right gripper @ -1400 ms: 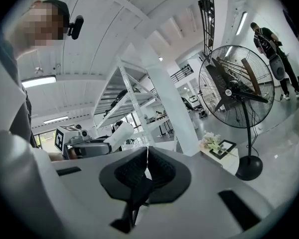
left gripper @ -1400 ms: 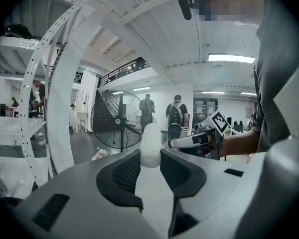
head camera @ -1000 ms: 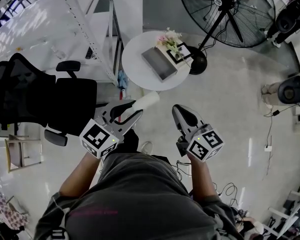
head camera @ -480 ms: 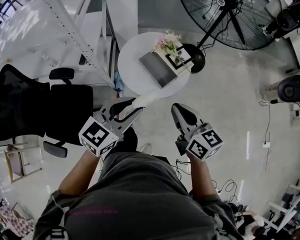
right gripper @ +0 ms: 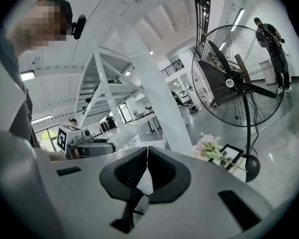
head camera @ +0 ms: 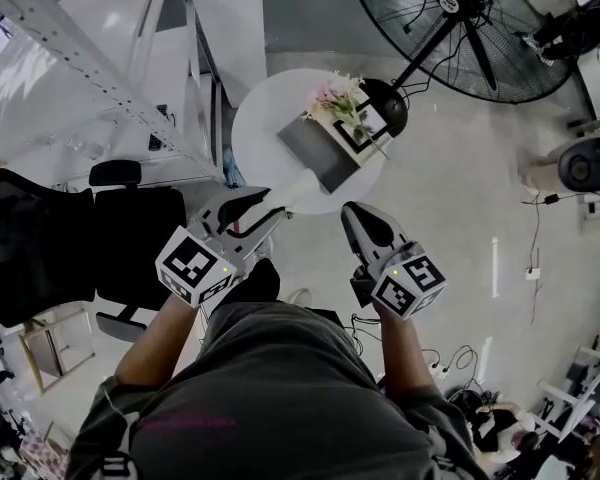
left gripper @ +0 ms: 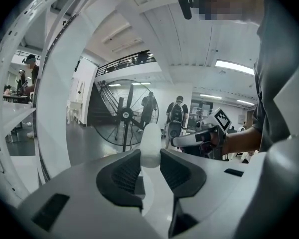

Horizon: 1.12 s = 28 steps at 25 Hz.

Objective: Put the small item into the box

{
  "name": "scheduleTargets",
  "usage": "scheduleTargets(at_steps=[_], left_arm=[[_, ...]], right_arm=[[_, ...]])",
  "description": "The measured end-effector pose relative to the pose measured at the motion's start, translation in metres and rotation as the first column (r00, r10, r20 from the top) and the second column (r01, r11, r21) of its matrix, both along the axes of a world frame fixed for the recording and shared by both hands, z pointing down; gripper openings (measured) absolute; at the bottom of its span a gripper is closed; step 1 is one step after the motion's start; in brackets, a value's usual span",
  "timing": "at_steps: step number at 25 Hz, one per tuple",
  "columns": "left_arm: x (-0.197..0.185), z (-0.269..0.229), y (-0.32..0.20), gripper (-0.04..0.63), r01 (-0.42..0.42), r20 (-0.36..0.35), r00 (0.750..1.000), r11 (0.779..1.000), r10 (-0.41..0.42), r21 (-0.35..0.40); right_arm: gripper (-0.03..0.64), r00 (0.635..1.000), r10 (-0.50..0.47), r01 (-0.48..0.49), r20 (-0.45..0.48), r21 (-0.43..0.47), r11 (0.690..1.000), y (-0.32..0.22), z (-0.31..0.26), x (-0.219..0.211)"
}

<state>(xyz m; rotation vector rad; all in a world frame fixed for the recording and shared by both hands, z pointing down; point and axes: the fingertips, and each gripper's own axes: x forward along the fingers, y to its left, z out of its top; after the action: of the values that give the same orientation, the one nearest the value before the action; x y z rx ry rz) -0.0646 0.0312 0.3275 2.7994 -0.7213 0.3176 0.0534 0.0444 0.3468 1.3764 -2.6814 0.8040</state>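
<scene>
A small white cylinder [left gripper: 150, 146] stands upright between the pads of my left gripper [left gripper: 149, 158], which is shut on it. In the head view the left gripper [head camera: 263, 211] holds the cylinder [head camera: 282, 201] just short of the near edge of a round white table [head camera: 255, 133]. On that table lies a grey box [head camera: 316, 150] beside a bunch of flowers [head camera: 336, 98] and a black-and-white marker card [head camera: 358, 130]. My right gripper [head camera: 353, 215] is level with the left, shut and empty [right gripper: 146, 156]. It points toward the flowers [right gripper: 209, 146].
A large standing fan [head camera: 460, 28] with a round base [head camera: 388, 106] stands right behind the table. A black office chair [head camera: 90, 233] is at the left, and a white steel frame [head camera: 130, 78] rises beyond it. Cables lie on the floor at the right [head camera: 530, 273].
Both grippers, carried level, have come closer to the round table. The table and fan now sit nearer in the head view, and the chair has slid off to the left.
</scene>
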Motion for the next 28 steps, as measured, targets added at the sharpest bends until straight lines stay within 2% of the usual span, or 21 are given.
scheduleTargets(at_steps=[16, 28], left_arm=[[-0.037, 0.017, -0.093, 0.132, -0.065, -0.013, 0.998, 0.998, 0.064, -0.016], [-0.028, 0.037, -0.117, 0.132, -0.063, 0.013, 0.998, 0.997, 0.064, -0.045]], right_arm=[[0.021, 0.996, 0.080, -0.080, -0.026, -0.028, 0.996, -0.081, 0.013, -0.030], [0.021, 0.994, 0.107, -0.109, -0.026, -0.052, 0.993, -0.107, 0.030, -0.012]])
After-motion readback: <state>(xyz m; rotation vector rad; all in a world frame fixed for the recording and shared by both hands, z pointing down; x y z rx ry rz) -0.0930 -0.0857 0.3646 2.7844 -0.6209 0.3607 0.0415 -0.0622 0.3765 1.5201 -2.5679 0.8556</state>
